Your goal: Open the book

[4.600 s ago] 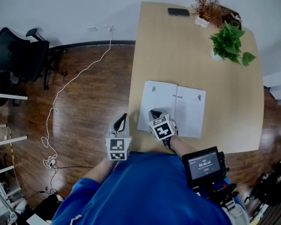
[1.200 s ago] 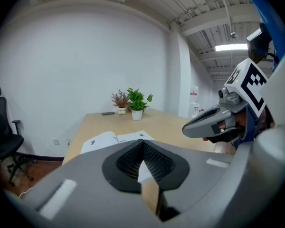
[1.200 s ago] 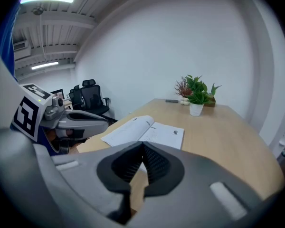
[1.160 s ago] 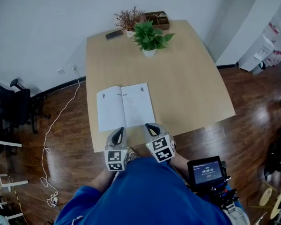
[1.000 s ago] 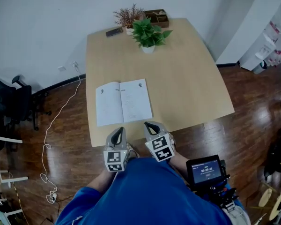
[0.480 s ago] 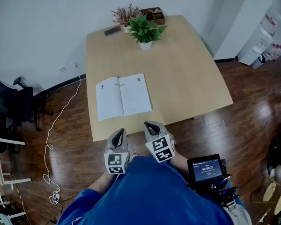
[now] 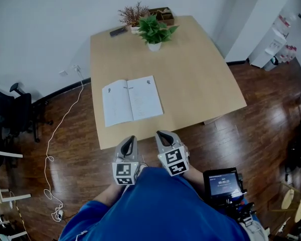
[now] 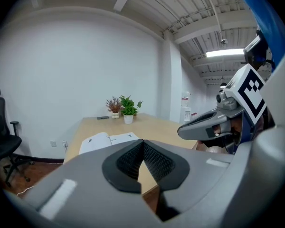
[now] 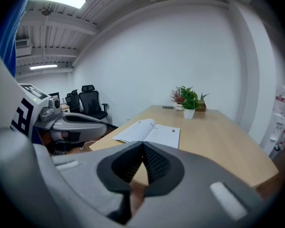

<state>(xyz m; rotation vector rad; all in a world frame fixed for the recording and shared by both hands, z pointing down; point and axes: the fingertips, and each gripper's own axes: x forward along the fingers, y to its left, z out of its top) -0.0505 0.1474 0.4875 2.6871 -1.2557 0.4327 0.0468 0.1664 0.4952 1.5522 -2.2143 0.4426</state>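
Two grippers sit close to the person's body, side by side, over the wood floor. They are well apart from the table (image 7: 190, 74). The left gripper (image 7: 128, 143) has its jaws shut tight, pad against pad, and nothing is between them. You can see this in the left gripper view, where the left gripper (image 8: 143, 148) points toward the table. The right gripper (image 7: 164, 137) is the same: its jaws are pressed together and hold nothing, as the right gripper view shows (image 9: 143, 151).

The book (image 7: 132, 100) lies open and flat on the table, near the edge closest to the person and toward the left side. Both white pages face up. No gripper touches it. The book also shows past the shut jaws in the left gripper view (image 8: 107, 139) and in the right gripper view (image 9: 149, 132).

At the far end of the table stands a green plant (image 7: 154, 31) in a white pot. Behind it is a dry brown plant (image 7: 133, 15), with a small dark flat thing (image 7: 117, 31) to its left. A black chair (image 7: 15, 114) stands on the floor to the left, and a white cord (image 7: 60, 129) lies on the floor.
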